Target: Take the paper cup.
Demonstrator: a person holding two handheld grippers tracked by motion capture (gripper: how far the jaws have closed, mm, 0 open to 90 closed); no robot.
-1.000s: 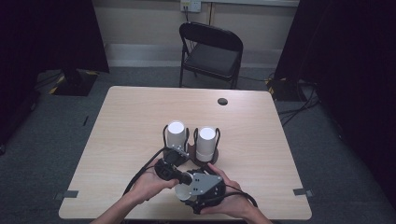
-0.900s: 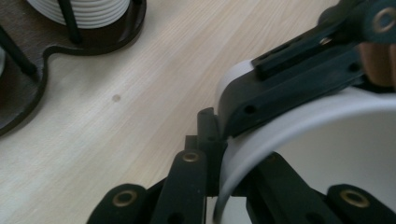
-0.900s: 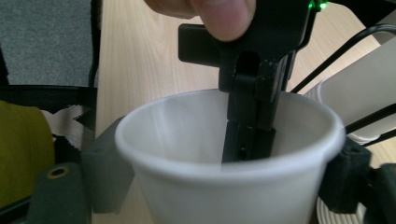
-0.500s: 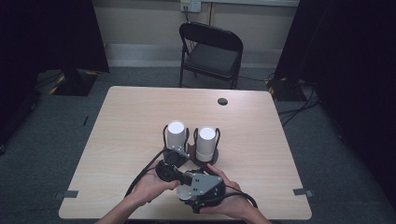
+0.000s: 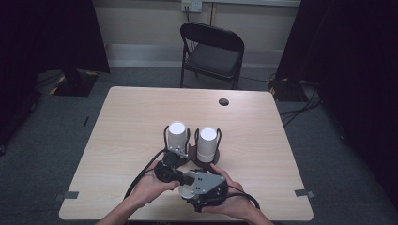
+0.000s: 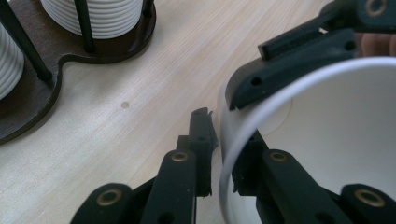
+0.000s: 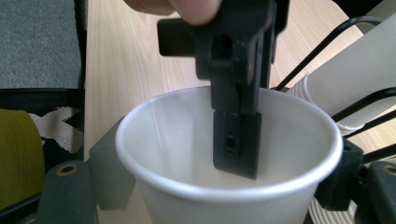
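while the right gripper (image 7: 224, 196) hugs a white paper cup (image 7: 229, 154) by its sides near the table's front edge, the left gripper (image 6: 224, 154) pinches the rim – one jaw inside, one outside – prob. to peel it off a nested one; cup stacks (image 5: 177, 136) sit in a rack (image 6: 28, 107) just behind.

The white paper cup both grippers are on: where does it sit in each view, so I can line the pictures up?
High view: white paper cup low centre, between the two hands, mostly hidden by the right gripper.
Left gripper view: cup at right, its rim pinched between the left gripper's jaws.
Right gripper view: cup centre, mouth open toward the camera.
Shared landmark: the cup rack.
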